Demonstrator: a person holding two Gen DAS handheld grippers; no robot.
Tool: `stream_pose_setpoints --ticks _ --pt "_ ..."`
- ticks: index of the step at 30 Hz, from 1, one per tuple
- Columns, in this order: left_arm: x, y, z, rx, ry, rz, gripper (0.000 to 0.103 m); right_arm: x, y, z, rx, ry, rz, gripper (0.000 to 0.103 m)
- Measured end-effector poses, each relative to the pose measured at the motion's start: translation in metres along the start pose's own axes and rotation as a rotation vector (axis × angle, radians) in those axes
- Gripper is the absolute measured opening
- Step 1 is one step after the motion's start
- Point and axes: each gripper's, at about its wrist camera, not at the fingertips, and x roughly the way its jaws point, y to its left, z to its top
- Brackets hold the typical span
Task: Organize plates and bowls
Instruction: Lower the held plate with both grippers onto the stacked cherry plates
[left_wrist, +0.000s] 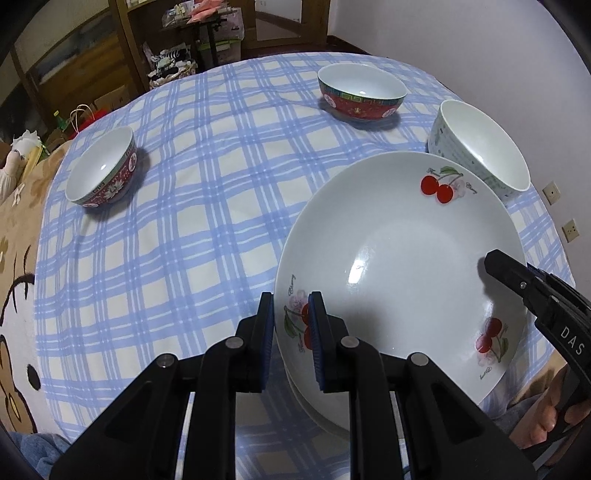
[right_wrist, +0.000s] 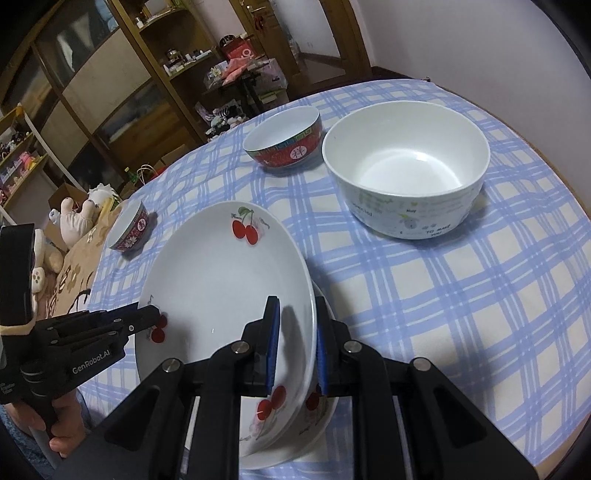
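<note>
The top plate (left_wrist: 399, 266) is gripped at opposite rims by both grippers. The left gripper (left_wrist: 291, 332) is clenched on the rim at 9 o'clock in its own view; the right gripper (right_wrist: 295, 350) is clenched on the rim at 3 o'clock in its view. A second plate (right_wrist: 325, 413) is seen directly beneath, partly covered. Both lie over the checked cloth (left_wrist: 184, 221). The white bowl (right_wrist: 406, 166) is placed at 1 o'clock from the plates, a red bowl (left_wrist: 360, 92) at 12 o'clock, a small red bowl (left_wrist: 103, 166) at 10 o'clock.
</note>
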Motion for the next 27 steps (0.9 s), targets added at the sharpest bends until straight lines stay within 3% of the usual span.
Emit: stream_pose_setpoints --ticks 27 --pt "0.012 -0.006 -0.002 0.037 0.047 0.015 0.017 0.010 -0.004 -0.002 0.004 0.031 -0.038 0.019"
